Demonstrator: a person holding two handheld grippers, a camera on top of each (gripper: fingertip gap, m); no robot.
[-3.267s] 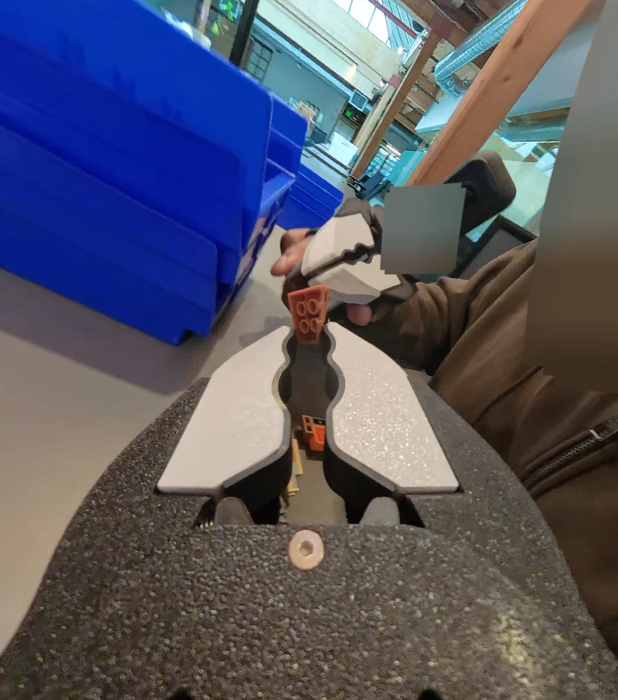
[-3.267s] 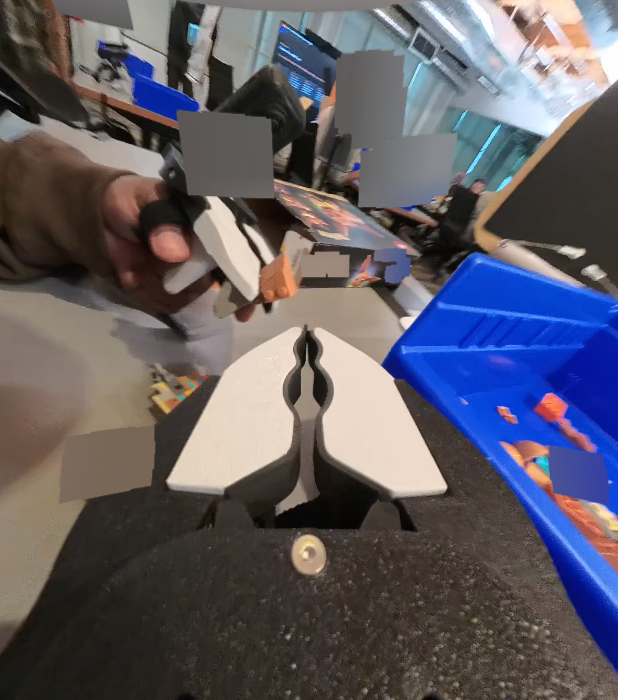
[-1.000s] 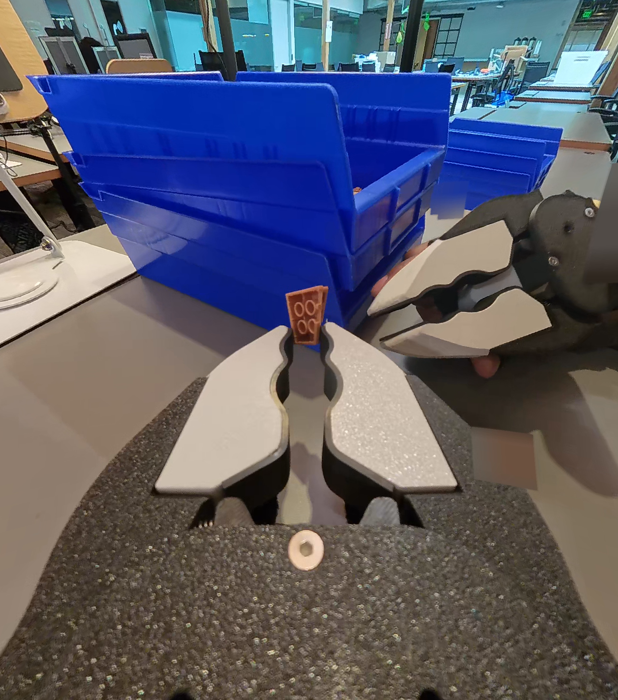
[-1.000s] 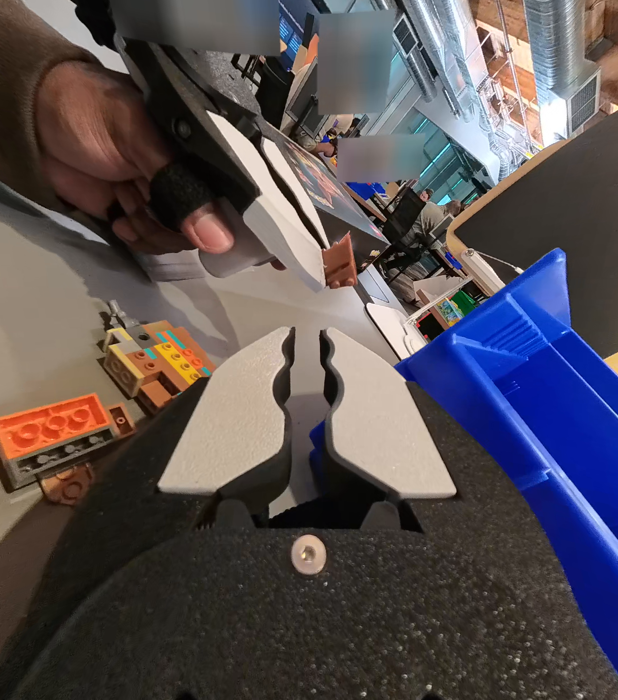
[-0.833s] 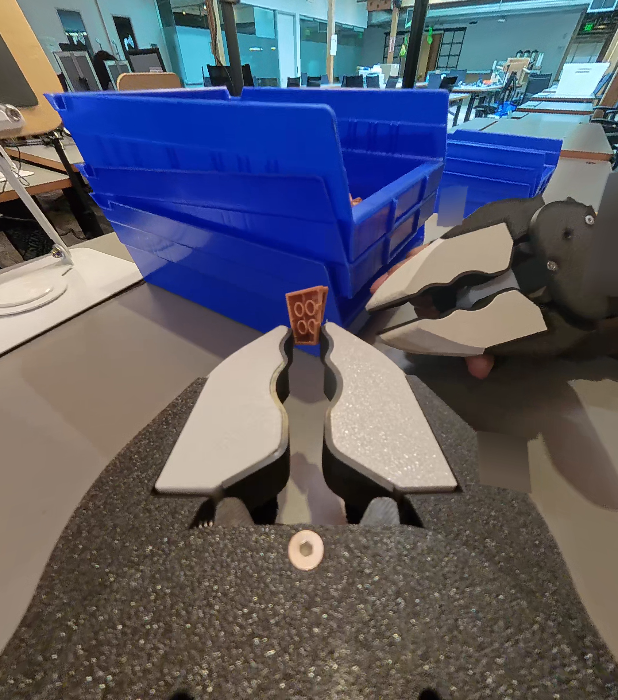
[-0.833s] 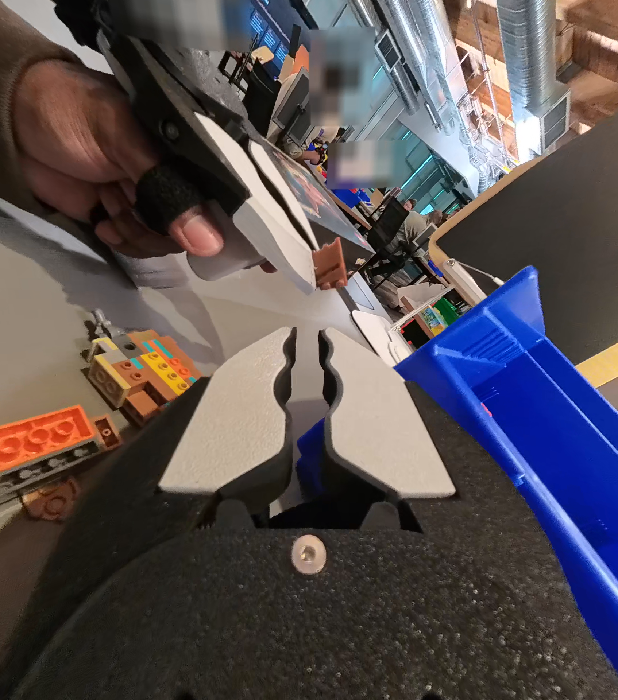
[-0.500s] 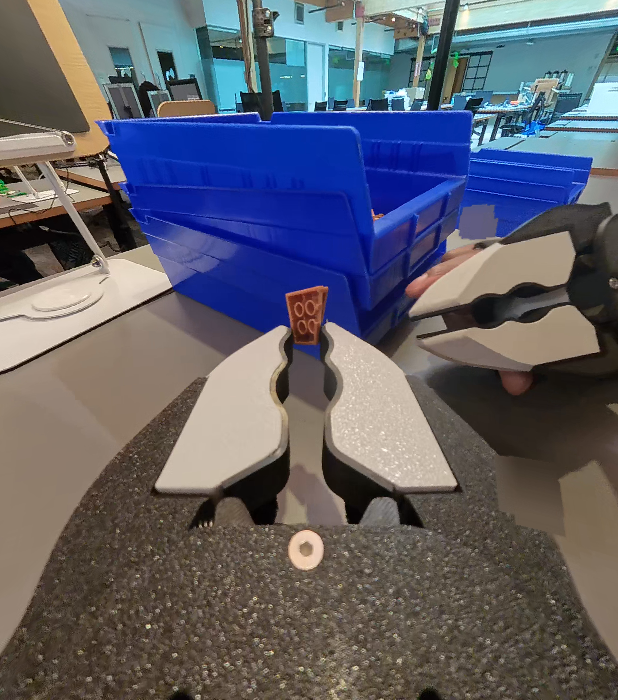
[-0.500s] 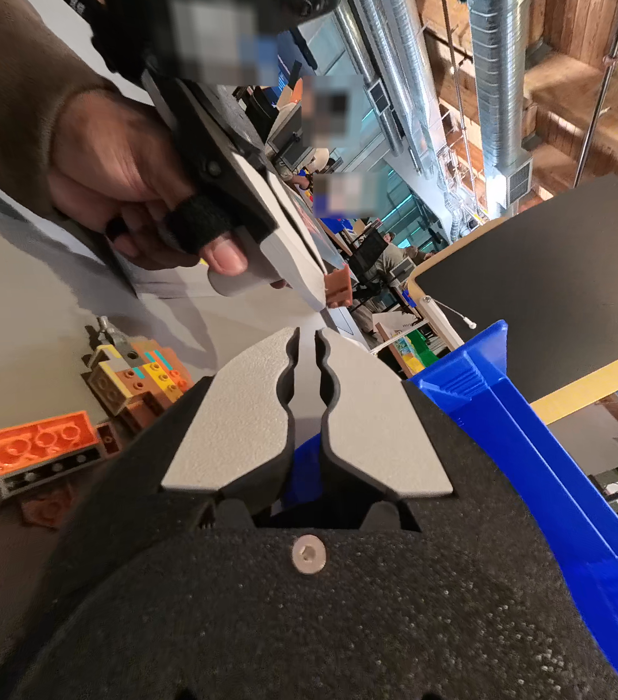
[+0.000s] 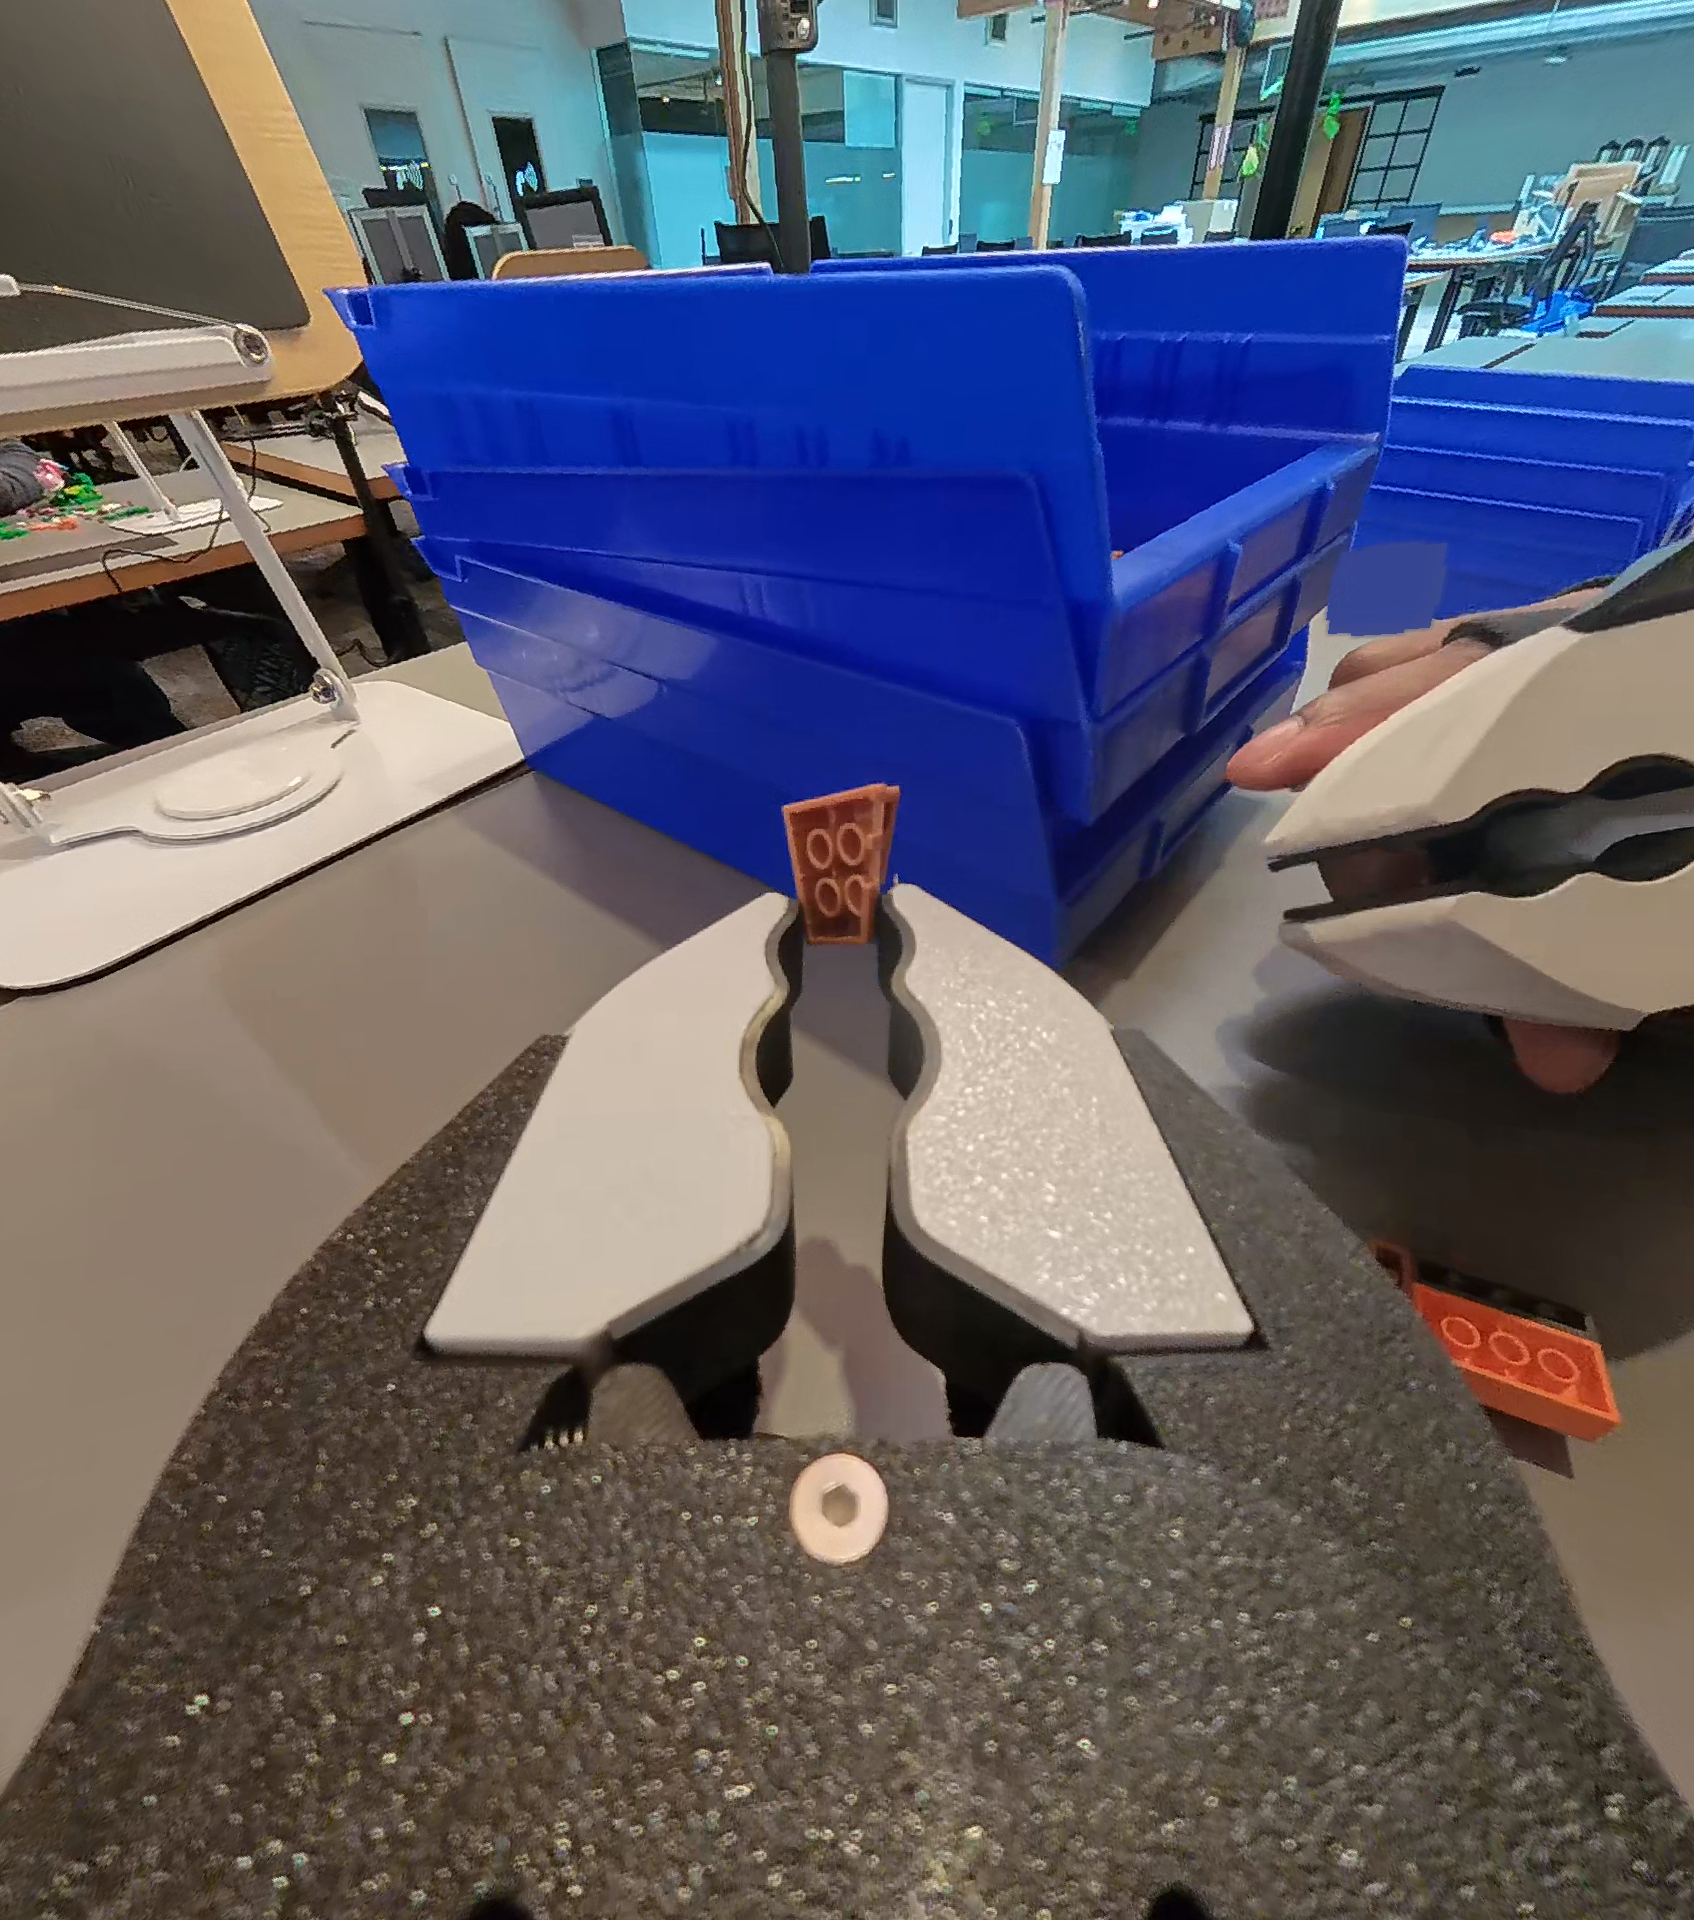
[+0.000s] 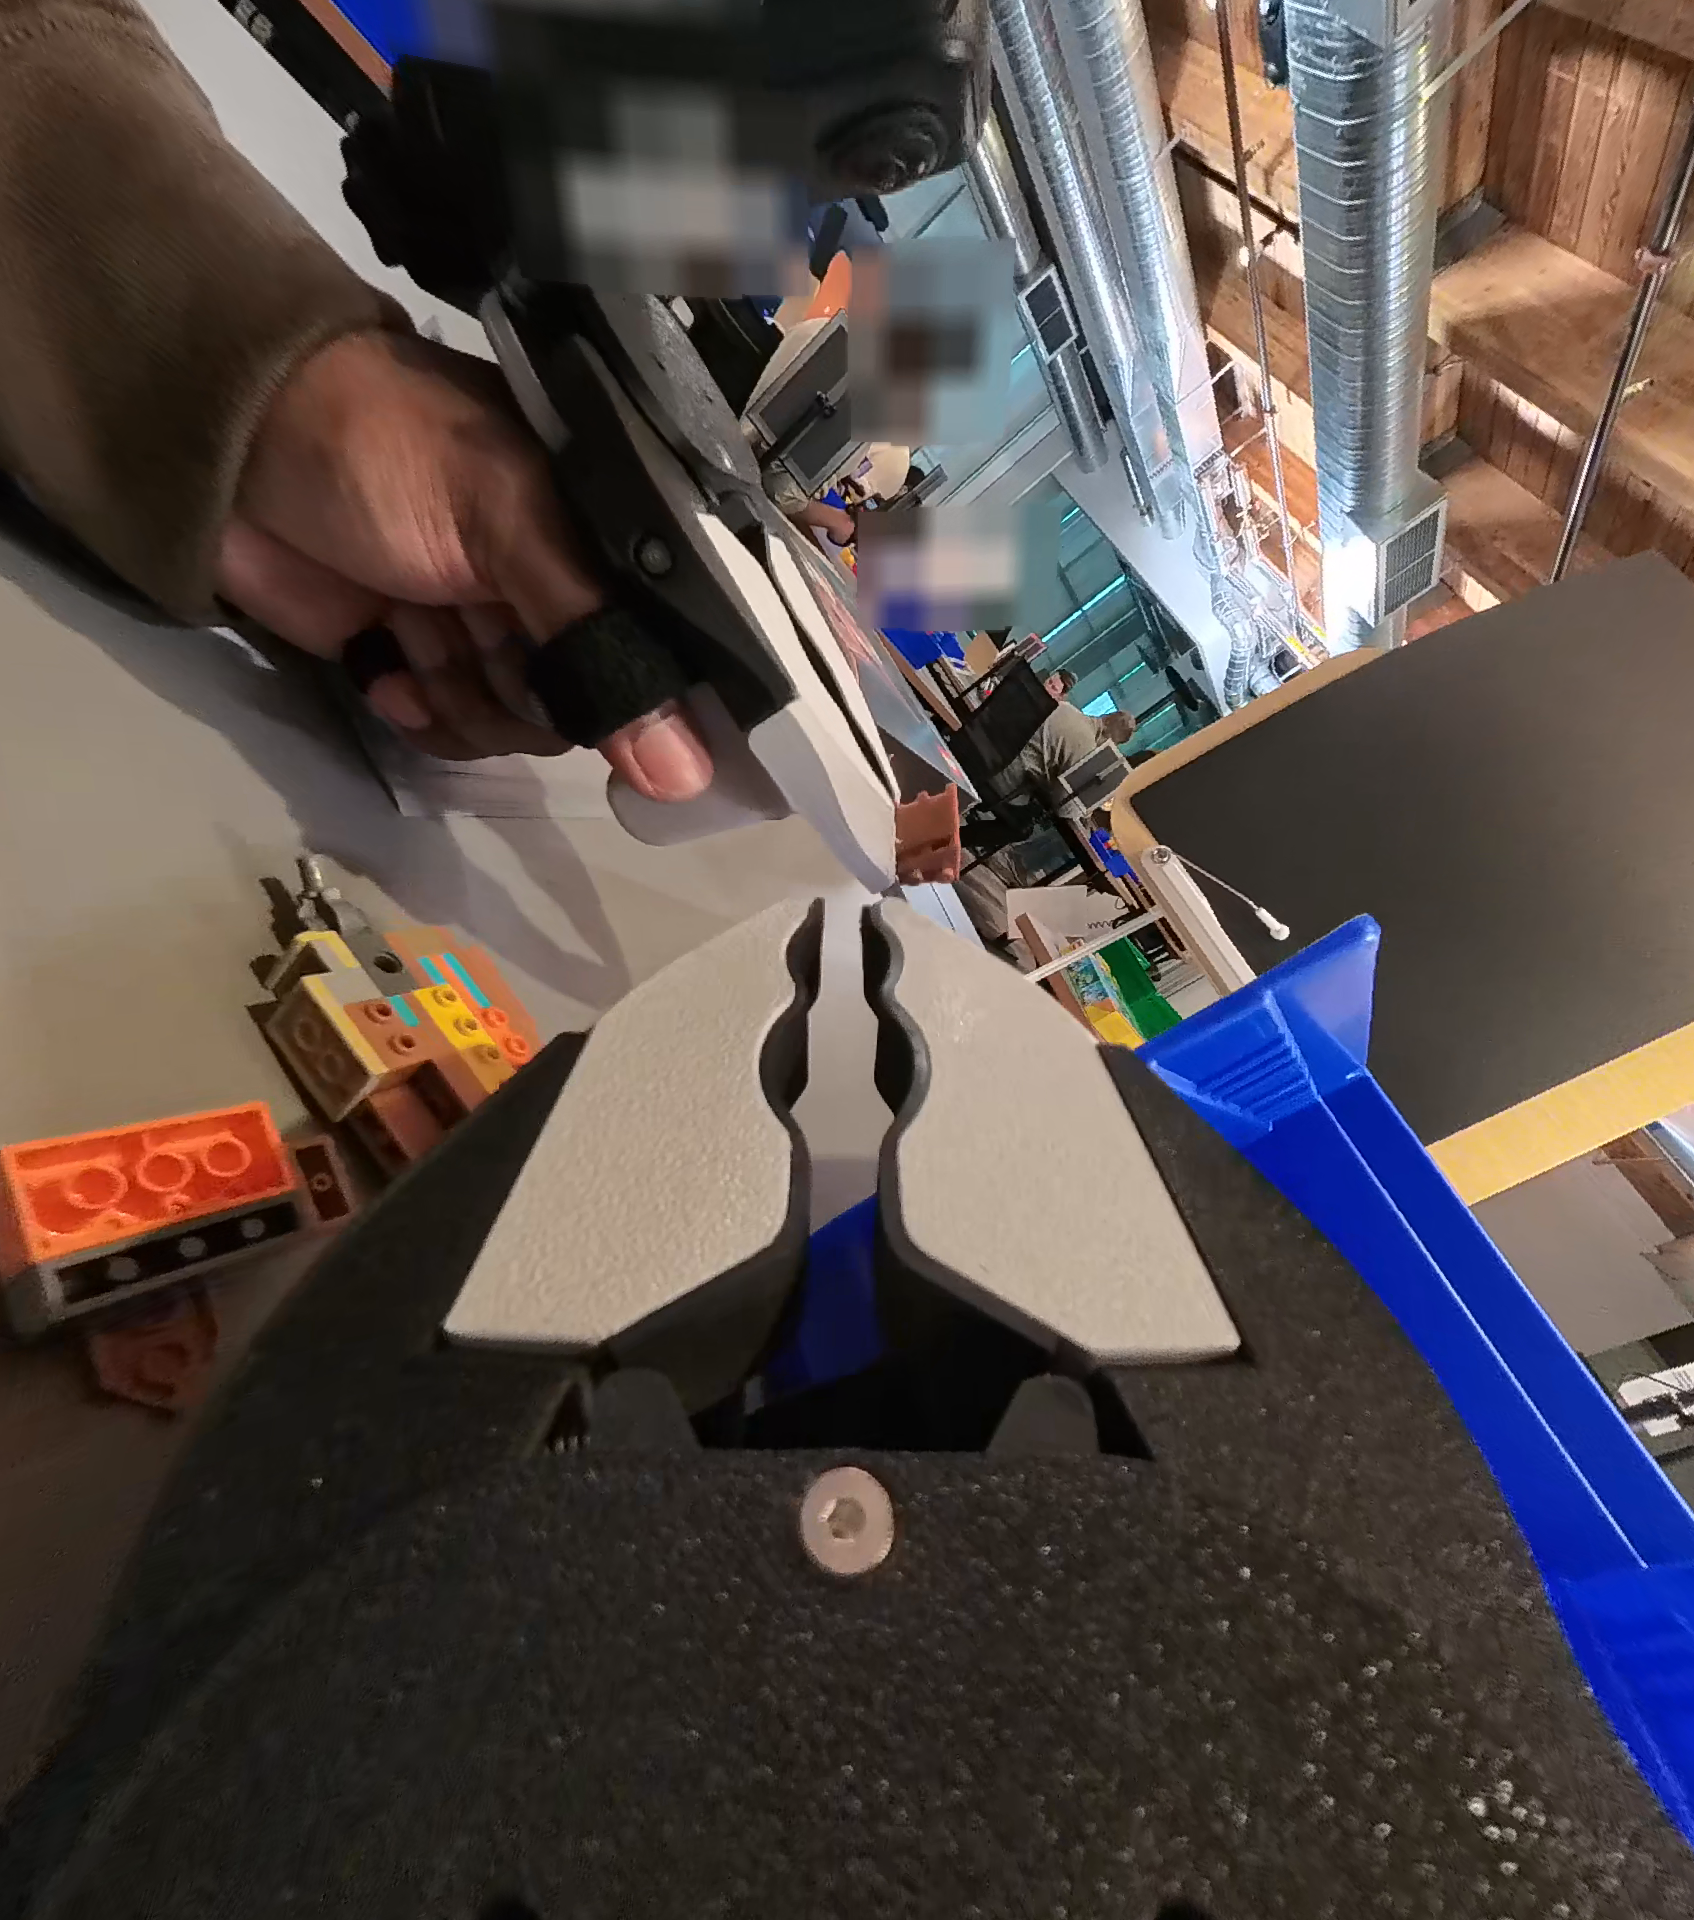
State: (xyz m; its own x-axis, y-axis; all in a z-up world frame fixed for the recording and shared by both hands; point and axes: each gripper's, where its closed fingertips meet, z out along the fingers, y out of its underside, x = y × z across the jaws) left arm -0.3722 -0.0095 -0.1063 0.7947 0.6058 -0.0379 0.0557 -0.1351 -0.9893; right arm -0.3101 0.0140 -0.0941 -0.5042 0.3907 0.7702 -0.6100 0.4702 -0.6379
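Observation:
My left gripper [image 9: 841, 914] is shut on a small brown wedge plate [image 9: 840, 871], which stands upright between the tips above the grey table. In the right wrist view the same gripper [image 10: 887, 868], held by a hand, carries the plate [image 10: 931, 836] just beyond my right gripper's tips. My right gripper [image 10: 843, 914] is empty, with its jaws a narrow gap apart. It also shows in the left wrist view [image 9: 1279, 888] at the right, lying on its side, apart from the plate.
Stacked blue bins [image 9: 874, 520] stand behind the plate; a bin rim [image 10: 1342, 1101] runs along my right. An orange brick on a grey one [image 10: 136, 1164], a multicoloured brick build [image 10: 396, 1029] and a brown piece [image 10: 152, 1351] lie on the table. A white stand base [image 9: 147, 810] sits left. The left gripper's tips are roughly 7 cm from the right gripper's. My right tips are roughly 12 cm from the brown piece [image 10: 152, 1351].
My right gripper's jaws have narrowed, and it has drifted right in the left wrist view. The left gripper still holds the plate, now closer to my right fingertips. An orange brick has come into the left view.

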